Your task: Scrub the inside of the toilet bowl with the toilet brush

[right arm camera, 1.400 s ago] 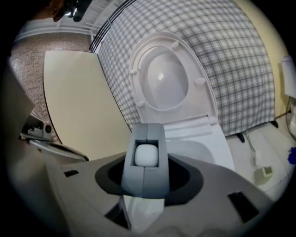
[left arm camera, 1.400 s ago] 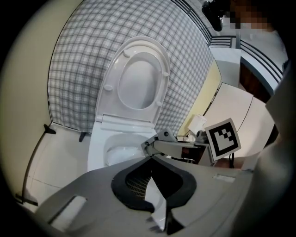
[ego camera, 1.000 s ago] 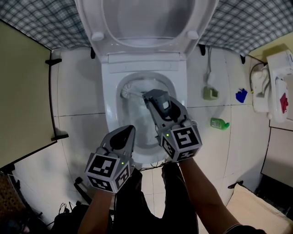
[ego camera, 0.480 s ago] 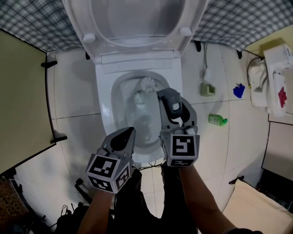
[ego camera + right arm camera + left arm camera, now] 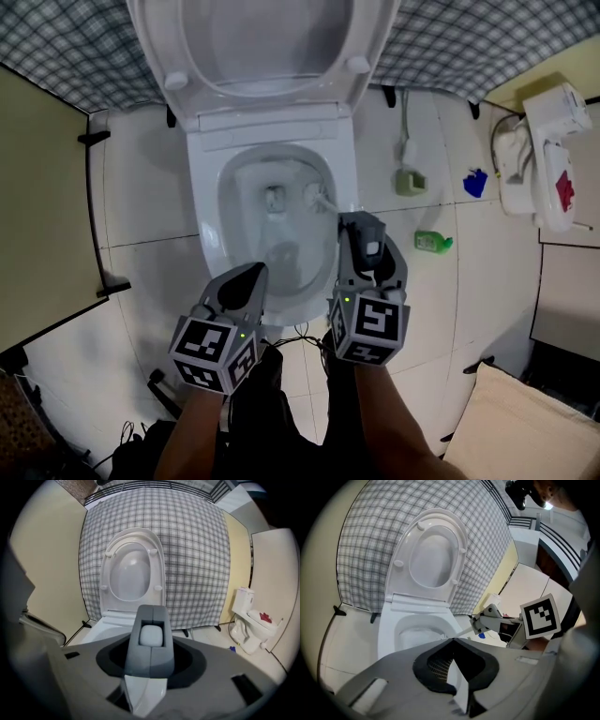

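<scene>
The white toilet bowl (image 5: 202,216) stands in the middle of the head view with its lid (image 5: 262,37) raised. My right gripper (image 5: 361,223) hangs over the bowl's right rim, shut on the toilet brush handle (image 5: 151,635), whose pale end shows between its jaws (image 5: 151,613). The brush head (image 5: 316,195) is inside the bowl, on the right side near the back. My left gripper (image 5: 249,276) is shut and holds nothing, just in front of the bowl's near rim. From the left gripper view (image 5: 452,641), the right gripper (image 5: 483,620) shows with the handle slanting down into the bowl (image 5: 389,630).
On the tiled floor to the right lie a green bottle (image 5: 433,242), a blue object (image 5: 474,183) and a grey-green fitting on a cord (image 5: 407,180). A white fixture (image 5: 539,169) stands far right. A yellow panel (image 5: 42,197) closes the left side. Cables lie by the person's legs.
The brush head has swept from the bowl's back left across to its right side. My right gripper has moved right and nearer to me. The left gripper has stayed in place.
</scene>
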Motion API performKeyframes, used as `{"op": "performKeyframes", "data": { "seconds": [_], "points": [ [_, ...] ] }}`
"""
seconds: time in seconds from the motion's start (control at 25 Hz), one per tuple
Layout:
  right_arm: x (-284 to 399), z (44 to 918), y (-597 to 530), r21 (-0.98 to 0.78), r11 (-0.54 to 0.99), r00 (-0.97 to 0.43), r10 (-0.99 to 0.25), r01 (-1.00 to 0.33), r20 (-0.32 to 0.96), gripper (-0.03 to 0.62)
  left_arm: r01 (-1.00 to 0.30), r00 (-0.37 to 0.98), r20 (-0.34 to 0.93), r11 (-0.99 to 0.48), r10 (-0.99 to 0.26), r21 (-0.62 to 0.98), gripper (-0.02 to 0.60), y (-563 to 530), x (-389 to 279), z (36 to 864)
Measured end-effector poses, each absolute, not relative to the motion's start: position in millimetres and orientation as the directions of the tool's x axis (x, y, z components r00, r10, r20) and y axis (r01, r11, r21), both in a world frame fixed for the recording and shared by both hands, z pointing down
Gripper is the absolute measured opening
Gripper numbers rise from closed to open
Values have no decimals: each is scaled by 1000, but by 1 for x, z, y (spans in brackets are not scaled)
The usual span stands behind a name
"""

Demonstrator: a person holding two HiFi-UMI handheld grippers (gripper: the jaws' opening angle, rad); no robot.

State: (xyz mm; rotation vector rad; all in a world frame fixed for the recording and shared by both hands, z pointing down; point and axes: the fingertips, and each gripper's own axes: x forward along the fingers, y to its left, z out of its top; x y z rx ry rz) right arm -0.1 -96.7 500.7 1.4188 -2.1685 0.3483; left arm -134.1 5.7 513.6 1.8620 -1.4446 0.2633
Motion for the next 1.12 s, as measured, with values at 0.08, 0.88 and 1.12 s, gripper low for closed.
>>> {"op": "performKeyframes", "data": {
  "seconds": [0.08, 0.88, 1.12],
  "points": [
    [9, 501, -83, 60, 398, -294, -764, -915, 575, 201, -898, 344, 567, -84, -748, 432, -12, 10, -130, 511],
    [24, 499, 50, 31, 427, -265, -617, -904, 741, 199, -896, 308, 535, -50, -786, 442, -12, 61, -122, 492],
    [2, 507, 64, -18, 472, -319, -567, -881, 760, 199, -899, 293, 541, -34, -788, 437, -12, 65, -129, 493]
  ]
}}
